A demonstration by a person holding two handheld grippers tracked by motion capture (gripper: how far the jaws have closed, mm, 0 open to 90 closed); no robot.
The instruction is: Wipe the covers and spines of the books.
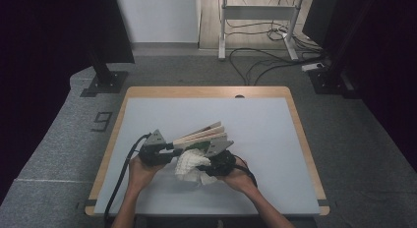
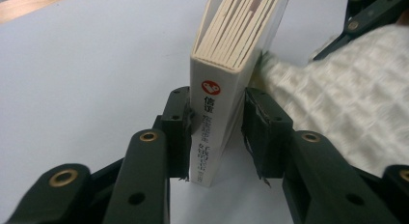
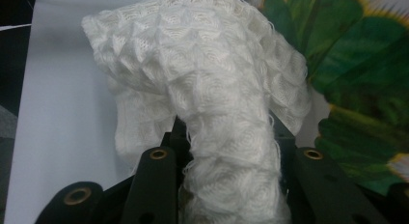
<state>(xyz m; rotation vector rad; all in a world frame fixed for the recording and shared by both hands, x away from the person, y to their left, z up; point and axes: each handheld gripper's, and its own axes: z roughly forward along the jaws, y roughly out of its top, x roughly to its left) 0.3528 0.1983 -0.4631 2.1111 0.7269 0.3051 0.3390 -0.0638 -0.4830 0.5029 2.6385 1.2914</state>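
Left gripper (image 2: 214, 137) clamps the spine end of a white paperback book (image 2: 226, 55); right gripper (image 3: 226, 151) pinches a bunch of white knitted cloth (image 3: 202, 64). Hidden or cut off: in the high view the cloth covers the near part of the book's cover, and the book's spine end sits behind the left gripper (image 1: 156, 152). In the right gripper view the cloth hides the pads, and the cover picture runs out of frame. Materials: the cloth is soft, with a raised scale-like knit, crumpled into a lump; the book is a stiff block with cream page edges, printed characters on its spine, and green leaf shapes (image 3: 357, 64) on its cover. Orientation: from the left gripper the book's long axis runs toward the far right of the grey table (image 1: 275, 139), pages fanning slightly. The cloth lies against the book's near side, between the two grippers.
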